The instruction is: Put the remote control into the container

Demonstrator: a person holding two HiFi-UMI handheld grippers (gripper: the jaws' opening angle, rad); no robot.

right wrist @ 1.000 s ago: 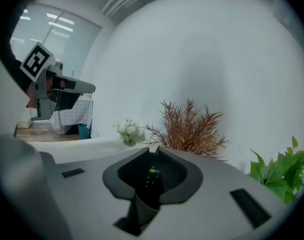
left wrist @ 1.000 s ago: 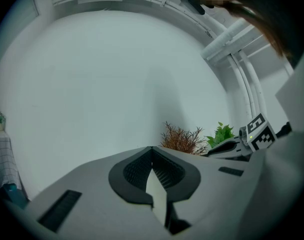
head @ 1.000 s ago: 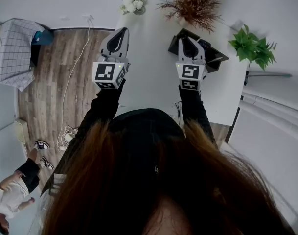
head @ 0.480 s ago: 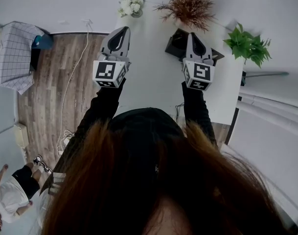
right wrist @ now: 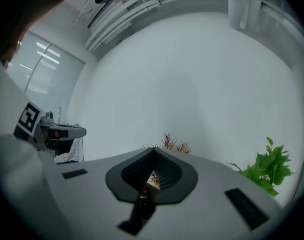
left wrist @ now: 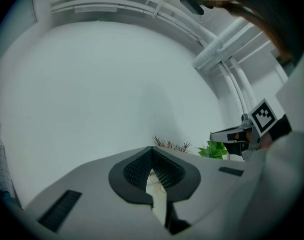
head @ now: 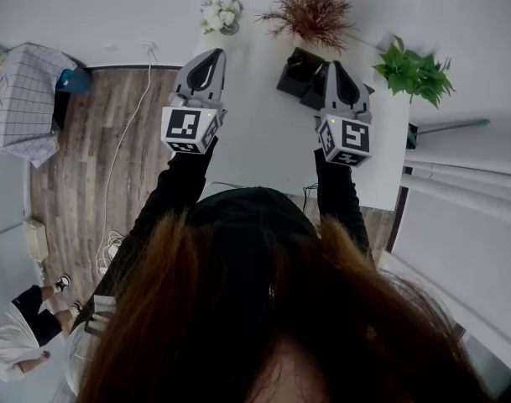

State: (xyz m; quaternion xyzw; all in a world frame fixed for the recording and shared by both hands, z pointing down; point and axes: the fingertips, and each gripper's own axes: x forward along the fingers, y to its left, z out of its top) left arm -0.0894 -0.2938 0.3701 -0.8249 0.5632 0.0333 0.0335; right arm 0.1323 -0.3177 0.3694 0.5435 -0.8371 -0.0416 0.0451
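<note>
From the head view I see both grippers held out over the white worktop (head: 263, 128). The left gripper (head: 206, 57) is at upper centre-left and the right gripper (head: 333, 67) at upper centre-right, its tip overlapping the black box-shaped container (head: 293, 74) near the worktop's far edge. That view shows me nothing of what lies between either pair of jaws. The right gripper view does: the jaws are closed tight on a slim black remote control (right wrist: 143, 202). It sits low in the middle of the frame, back near the root of the jaws. It points end-on at the camera, with a red button above a short row of small coloured buttons on its face; the rest of its body is hidden. In the left gripper view the jaws meet at their tips with nothing held, and only a pale sliver of worktop shows through the gap lower down. Each gripper view also catches the other gripper side-on at its edge. Both show a dried brown plant (right wrist: 167, 143) and a leafy green plant (right wrist: 269, 166) against a plain white wall. The head view alone adds a bunch of white flowers (head: 220, 13) at the top.
</note>
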